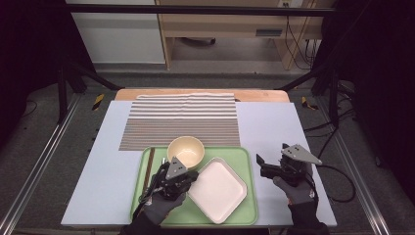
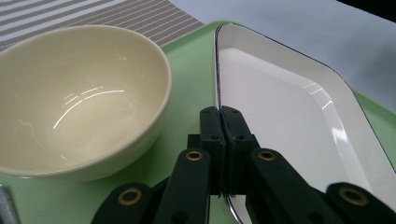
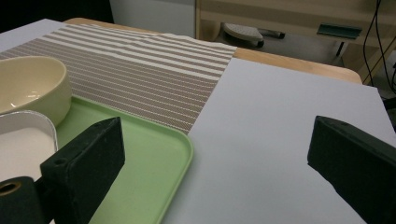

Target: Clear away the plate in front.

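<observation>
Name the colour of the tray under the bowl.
Light green tray; the high view shows it best.

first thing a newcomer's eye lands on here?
Probably the green tray at the table's near edge, carrying a cream bowl and a white square plate. The left claw is shut on the plate's rim; the right claw hangs open over the pale mat beside the tray.

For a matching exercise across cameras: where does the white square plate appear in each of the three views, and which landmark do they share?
High view: white square plate lies on the tray, low and right of centre.
Left gripper view: it fills the right half, its rim pinched by the left gripper.
Right gripper view: one corner shows at the lower left edge.
Shared landmark: the cream bowl beside it on the green tray.
</observation>
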`<state>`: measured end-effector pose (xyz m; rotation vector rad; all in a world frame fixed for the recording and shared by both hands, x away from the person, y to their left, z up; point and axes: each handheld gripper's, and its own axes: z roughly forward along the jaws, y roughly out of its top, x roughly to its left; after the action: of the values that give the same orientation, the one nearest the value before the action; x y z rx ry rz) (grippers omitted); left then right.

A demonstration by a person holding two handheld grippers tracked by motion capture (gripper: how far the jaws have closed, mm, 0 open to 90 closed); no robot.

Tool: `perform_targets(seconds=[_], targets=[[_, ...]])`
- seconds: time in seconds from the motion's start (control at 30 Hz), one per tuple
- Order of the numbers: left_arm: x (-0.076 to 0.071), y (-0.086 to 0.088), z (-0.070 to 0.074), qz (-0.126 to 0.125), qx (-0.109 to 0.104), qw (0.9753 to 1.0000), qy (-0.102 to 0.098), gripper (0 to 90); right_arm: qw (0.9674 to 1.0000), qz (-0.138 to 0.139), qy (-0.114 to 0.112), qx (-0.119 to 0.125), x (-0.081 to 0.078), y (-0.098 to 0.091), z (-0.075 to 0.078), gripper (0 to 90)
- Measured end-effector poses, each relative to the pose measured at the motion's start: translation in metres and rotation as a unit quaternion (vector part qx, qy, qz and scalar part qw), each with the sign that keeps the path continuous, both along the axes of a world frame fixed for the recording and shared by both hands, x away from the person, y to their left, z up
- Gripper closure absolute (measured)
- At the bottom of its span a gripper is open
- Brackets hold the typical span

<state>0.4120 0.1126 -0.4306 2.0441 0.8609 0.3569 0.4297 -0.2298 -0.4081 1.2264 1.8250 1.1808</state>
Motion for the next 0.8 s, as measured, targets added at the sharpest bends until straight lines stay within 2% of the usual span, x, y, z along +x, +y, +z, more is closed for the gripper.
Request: perform_targets(seconds=[0.33,0.43,0.8], targets=[[0.005,-0.001,-0.01,0.0,0.004,0.9999,0.012,87.9,1.0,0.001,0.0,0.0,0.0,0.001,0.0,4.2],[0.006,-0.002,-0.013,0.002,0.015,0.9999,0.008,87.8,1.0,0.002,0.001,0.0,0.0,0.001,0.0,4.2],[0.01,-0.005,-0.026,0.001,0.061,0.9979,0.02,84.7,1.0,0.005,0.003,-0.003,0.001,0.002,-0.001,4.0]])
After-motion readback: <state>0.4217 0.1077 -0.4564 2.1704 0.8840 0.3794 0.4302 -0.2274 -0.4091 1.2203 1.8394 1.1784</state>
